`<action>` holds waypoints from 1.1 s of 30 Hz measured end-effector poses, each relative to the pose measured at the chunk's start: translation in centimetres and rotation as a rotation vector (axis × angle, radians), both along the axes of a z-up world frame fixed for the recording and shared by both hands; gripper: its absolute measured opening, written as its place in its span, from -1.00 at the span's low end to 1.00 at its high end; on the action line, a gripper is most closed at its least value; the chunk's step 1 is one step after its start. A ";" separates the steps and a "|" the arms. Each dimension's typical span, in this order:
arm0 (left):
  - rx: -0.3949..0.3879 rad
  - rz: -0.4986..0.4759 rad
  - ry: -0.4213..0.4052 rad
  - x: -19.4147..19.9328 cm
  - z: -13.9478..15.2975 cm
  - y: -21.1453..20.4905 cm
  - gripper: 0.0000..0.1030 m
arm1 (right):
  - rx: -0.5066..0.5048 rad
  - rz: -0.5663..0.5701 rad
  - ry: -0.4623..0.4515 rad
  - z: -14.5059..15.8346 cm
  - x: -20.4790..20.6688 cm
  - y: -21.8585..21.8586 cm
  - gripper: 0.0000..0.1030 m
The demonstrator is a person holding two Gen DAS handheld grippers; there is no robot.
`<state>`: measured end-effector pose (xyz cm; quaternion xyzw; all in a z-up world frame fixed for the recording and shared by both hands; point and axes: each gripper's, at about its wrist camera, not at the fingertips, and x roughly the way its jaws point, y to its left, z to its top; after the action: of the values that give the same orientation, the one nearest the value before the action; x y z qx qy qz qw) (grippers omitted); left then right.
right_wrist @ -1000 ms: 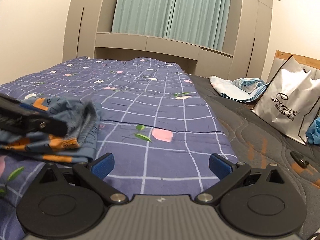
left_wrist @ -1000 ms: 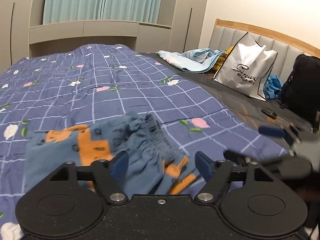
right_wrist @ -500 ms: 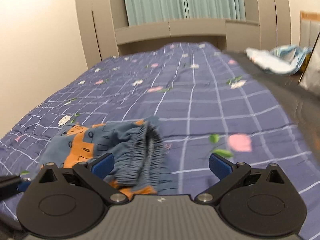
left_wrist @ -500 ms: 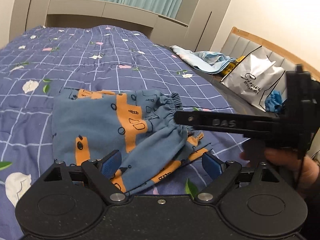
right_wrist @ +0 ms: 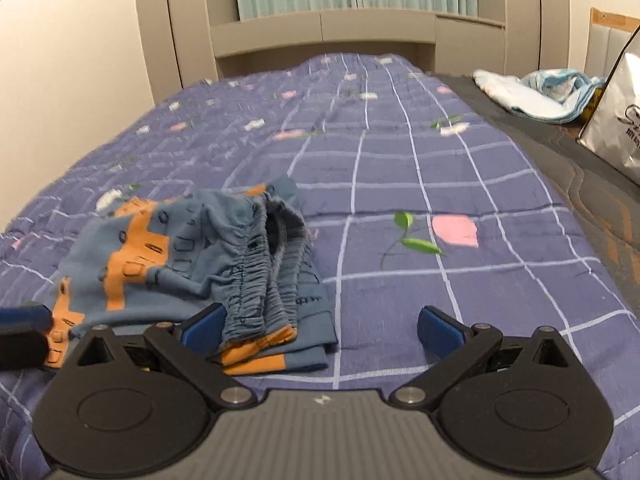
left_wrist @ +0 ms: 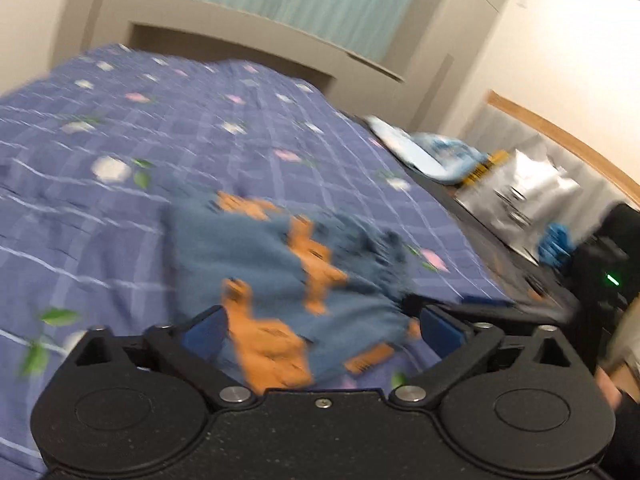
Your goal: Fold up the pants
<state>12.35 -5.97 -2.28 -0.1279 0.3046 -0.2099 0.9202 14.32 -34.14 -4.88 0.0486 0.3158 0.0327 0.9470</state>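
While both tools hang above the bed with nothing in their grasp, the entry reads as follows:

Item: pants (right_wrist: 192, 256), small, blue with orange blocks and dark outline print. Lying bunched on the quilt (right_wrist: 400, 184), near side of the bed, left of centre in the right wrist view. Elastic waistband (right_wrist: 256, 280) gathered in ridges at the near right edge; cloth stacked in several uneven layers; one orange cuff peeks out beneath.

Left gripper (left_wrist: 320, 326): fingers spread wide, blue pads either side of the heap, gripping nothing. View badly blurred; contact with the cloth cannot be judged.

Right gripper (right_wrist: 320, 326): fingers spread wide, left pad just beside the waistband, right pad over bare quilt. Empty.

Also present: white bag (right_wrist: 616, 120) and pale blue cloth (right_wrist: 536, 88), well apart on the dark mattress strip to the right.

Condition, as judged: fold unfinished; the heap is lumpy, not flat.

Hazards, as judged:
- Pinching the ruffled waistband may catch only the top layer, so the layers below slide out and the stack comes apart
- A low pinch may take the quilt along with the pants
- Both tools close together over one small heap may knock each other
- Elastic may spring back and undo any crease
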 end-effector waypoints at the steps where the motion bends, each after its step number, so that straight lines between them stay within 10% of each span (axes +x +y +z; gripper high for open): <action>1: 0.014 0.031 -0.011 0.4 0.2 0.3 0.99 | 0.003 0.000 -0.018 0.2 0.0 0.0 1.00; 11: 0.154 0.202 -0.007 9.0 0.1 0.8 0.99 | -0.072 0.014 -0.120 2.1 4.8 1.6 1.00; 18: 0.275 0.247 0.070 13.2 -2.2 0.6 0.99 | -0.125 -0.053 -0.023 0.1 8.2 1.3 1.00; 33: 0.217 0.250 0.088 5.8 -2.2 0.4 0.99 | -0.084 0.000 -0.016 0.3 2.7 1.6 1.00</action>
<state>18.15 -5.62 -4.43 -0.0738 0.3471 -0.0539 0.9334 17.01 -32.50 -4.60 0.0084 0.3095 0.0197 0.9507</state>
